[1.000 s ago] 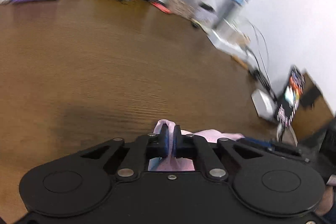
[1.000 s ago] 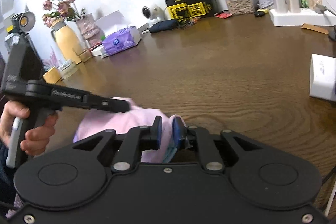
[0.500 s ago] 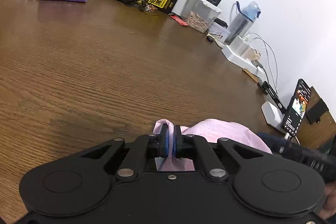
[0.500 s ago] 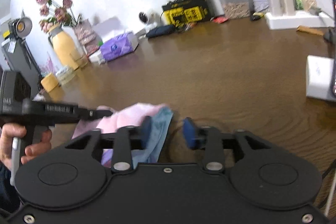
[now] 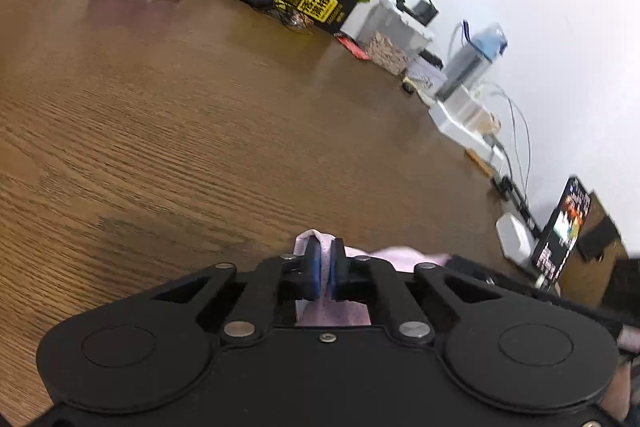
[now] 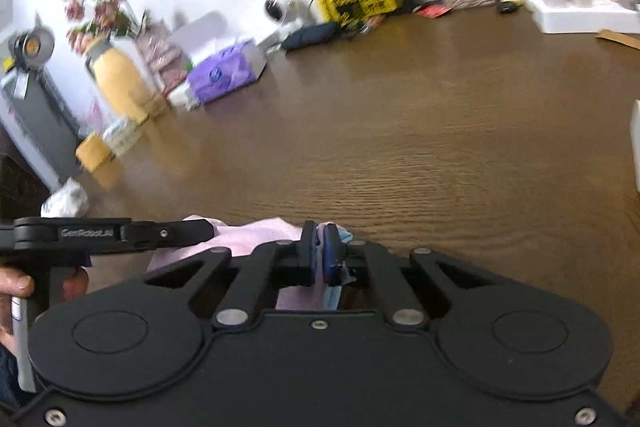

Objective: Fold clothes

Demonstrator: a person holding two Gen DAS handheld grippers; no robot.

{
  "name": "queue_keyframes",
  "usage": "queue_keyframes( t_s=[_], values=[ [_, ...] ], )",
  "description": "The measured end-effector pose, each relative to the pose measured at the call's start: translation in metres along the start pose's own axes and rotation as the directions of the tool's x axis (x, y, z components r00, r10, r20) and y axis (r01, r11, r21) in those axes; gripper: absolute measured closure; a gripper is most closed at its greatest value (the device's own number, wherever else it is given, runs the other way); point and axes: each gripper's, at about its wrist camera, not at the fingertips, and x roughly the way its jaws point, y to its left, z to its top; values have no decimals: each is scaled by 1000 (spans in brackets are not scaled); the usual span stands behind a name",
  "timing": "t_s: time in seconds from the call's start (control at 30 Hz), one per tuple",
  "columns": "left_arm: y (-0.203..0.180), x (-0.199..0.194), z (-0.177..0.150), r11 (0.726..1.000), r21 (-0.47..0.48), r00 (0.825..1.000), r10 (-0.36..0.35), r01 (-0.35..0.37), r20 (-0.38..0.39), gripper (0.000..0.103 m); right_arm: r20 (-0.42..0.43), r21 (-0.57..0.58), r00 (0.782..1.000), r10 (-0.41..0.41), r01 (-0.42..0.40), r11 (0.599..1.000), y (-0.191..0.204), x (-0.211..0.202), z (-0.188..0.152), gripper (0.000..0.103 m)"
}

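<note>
Both claws: clamped on the pink garment (image 6: pixel 256 239), one at each end of its near edge.
Left claw (image 5: pixel 325 259): pads pinched on a fold of pink cloth that pokes up between them, the same hold as a second ago.
Right claw (image 6: pixel 319 247): newly clenched; half a second ago its jaws stood wide with the cloth loose beside one pad, and now pink fabric with a blue layer is nipped between them.
Garment: bunched low at the near edge of the bench (image 6: pixel 440 131), spanning the gap from one claw to the other.
Person: a hand (image 6: pixel 16 287) grips the left claw's handle at the left of the right wrist view.
Meaning for the fold: the right side looks to have been re-gripped, so the cloth is likely ready to be lifted or spread.
Watch: the blue layer may slip from the right pinch.
</note>
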Motion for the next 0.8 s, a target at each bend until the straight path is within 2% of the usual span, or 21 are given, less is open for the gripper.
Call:
queue_keyframes(
  t_s=[0.07,0.2,0.23,0.27,0.3,0.33,0.4,0.47,0.53,0.6,0.7,0.8],
  values=[
    [-5,1,-4,1000,-9,1000,6,-5,17,100,29,39,999,-29,28,999,-4,-8,-8,98],
    [-1,1,-12,993,-112,998,42,-37,49,96,26,71,998,-53,51,996,-9,-8,-15,97],
    [1,0,-12,992,-118,998,53,-47,43,87,15,65,998,-58,57,996,-7,-7,-17,95],
    [4,-4,-13,992,-113,997,61,-57,37,82,14,53,998,-68,67,996,-5,-9,-18,91],
    [4,-9,-14,993,-100,997,61,-57,43,64,21,41,997,-80,79,996,-2,-11,-19,81],
    [3,-15,-14,994,-87,997,65,-61,50,49,32,22,996,-83,83,996,0,-16,-20,78],
    [2,-28,-15,995,-60,994,85,-81,64,45,61,-12,995,-77,78,997,4,-28,-21,70],
    [-7,-44,-19,996,39,995,79,-82,66,44,77,-39,994,-73,76,996,9,-40,-23,59],
    [-19,-49,-27,986,147,996,71,-79,54,36,74,-70,995,-69,75,995,15,-46,-25,58],
    [-33,-48,-37,965,244,995,84,-93,50,36,57,-144,995,-76,84,986,27,-47,-32,58],
    [-48,-44,-54,930,336,989,136,-148,60,37,41,-255,987,-158,163,953,44,-40,-45,59],
    [-61,-47,-72,857,455,970,225,-242,92,36,36,-330,979,-200,200,923,55,-42,-54,59]
  ],
)
